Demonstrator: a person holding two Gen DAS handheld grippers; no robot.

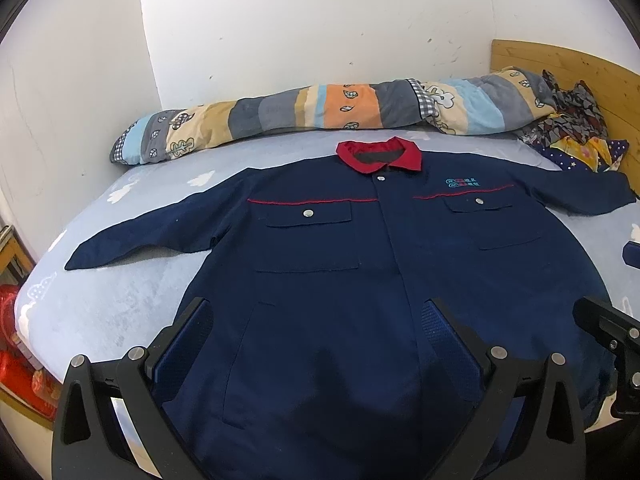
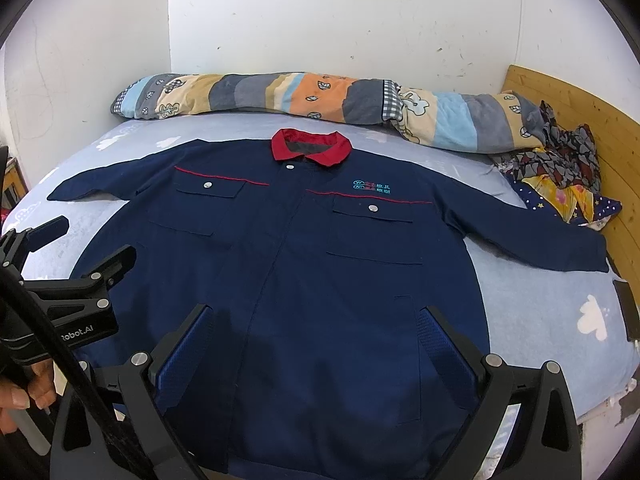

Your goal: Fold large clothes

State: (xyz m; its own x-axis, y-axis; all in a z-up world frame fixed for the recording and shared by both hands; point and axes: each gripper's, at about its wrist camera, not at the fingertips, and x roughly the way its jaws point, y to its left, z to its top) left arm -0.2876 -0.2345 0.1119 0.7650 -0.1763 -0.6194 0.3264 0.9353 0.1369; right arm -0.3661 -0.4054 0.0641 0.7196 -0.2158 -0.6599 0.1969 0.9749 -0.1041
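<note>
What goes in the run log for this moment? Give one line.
stage: pre-fold | jacket: flat on bed, sleeves spread | left gripper: open, empty | right gripper: open, empty

Bed sheet [image 1: 120,292]: we see pale blue with white clouds, spread below and ahead of both grippers
Rolled quilt [image 1: 320,108]: striped, leaf-printed; far ahead along the wall
Headboard [image 2: 592,120]: wooden, far right
Crumpled cloths [image 2: 560,176]: patterned heap, ahead right beside the headboard
Wall [image 1: 320,20]: white, scuffed
</note>
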